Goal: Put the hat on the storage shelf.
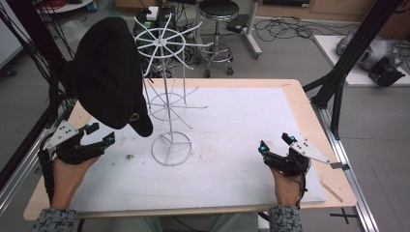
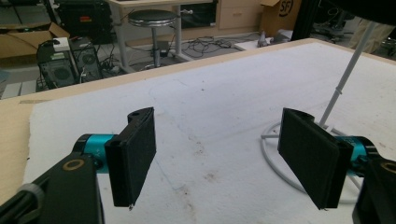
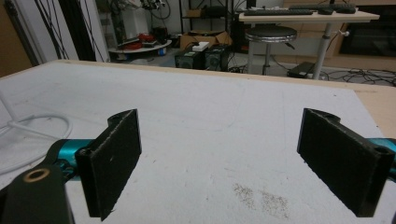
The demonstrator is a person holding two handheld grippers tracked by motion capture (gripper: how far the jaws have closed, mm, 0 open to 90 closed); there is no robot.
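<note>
A black cap (image 1: 109, 72) hangs on the upper arms of a white wire rack (image 1: 166, 94), whose ring base (image 1: 171, 149) rests on the white mat (image 1: 232, 121). My left gripper (image 1: 101, 133) sits low at the mat's left edge, just below the cap's brim, and it is open. Its own view has the jaws (image 2: 224, 154) wide apart with bare mat between them and the rack's base ring (image 2: 275, 163) behind the right jaw. At the right side of the mat, my right gripper (image 1: 274, 142) is open too, nothing between its jaws (image 3: 229, 158).
The mat lies on a wooden table (image 1: 302, 104). A dark frame post (image 1: 338, 77) rises at the table's right edge and cables hang at the left. A stool (image 1: 217, 34) stands on the floor beyond the table. Small dark crumbs (image 3: 261, 198) speckle the mat.
</note>
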